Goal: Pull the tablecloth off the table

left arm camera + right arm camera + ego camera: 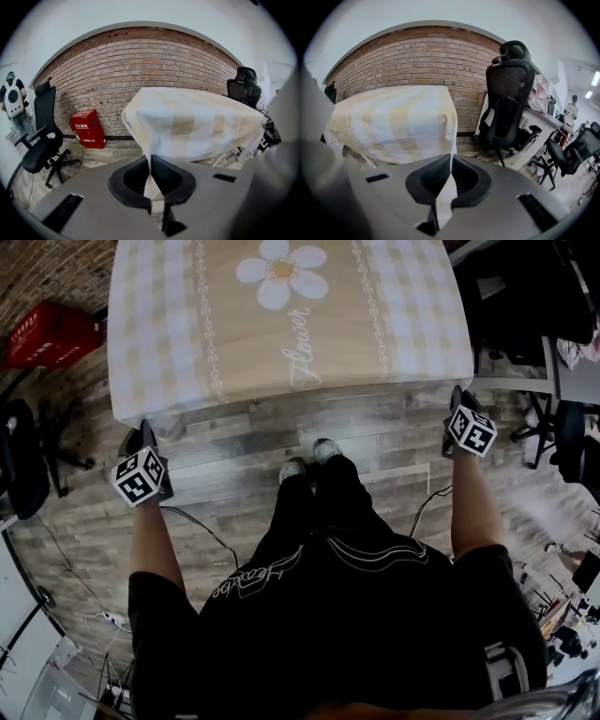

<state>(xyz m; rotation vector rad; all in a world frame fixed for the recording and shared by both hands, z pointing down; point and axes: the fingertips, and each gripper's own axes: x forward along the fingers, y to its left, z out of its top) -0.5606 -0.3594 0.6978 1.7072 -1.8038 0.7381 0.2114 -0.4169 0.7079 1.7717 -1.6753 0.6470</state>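
Note:
A beige and white checked tablecloth (281,315) with a daisy and the word "Flower" covers the table ahead of me. My left gripper (142,432) is shut on the tablecloth's near left corner, and in the left gripper view a strip of tablecloth (152,180) is pinched between the dark pads. My right gripper (457,401) is shut on the near right corner, where the right gripper view shows the tablecloth (447,185) clamped the same way. The cloth hangs over the table's edge in both gripper views. The person's legs stand between the two grippers.
A red box (52,334) sits on the wood floor at the left, by a brick wall (140,61). Black office chairs stand at the left (42,140) and at the right (508,103). A desk with clutter (525,324) is at the right. Cables trail on the floor (202,531).

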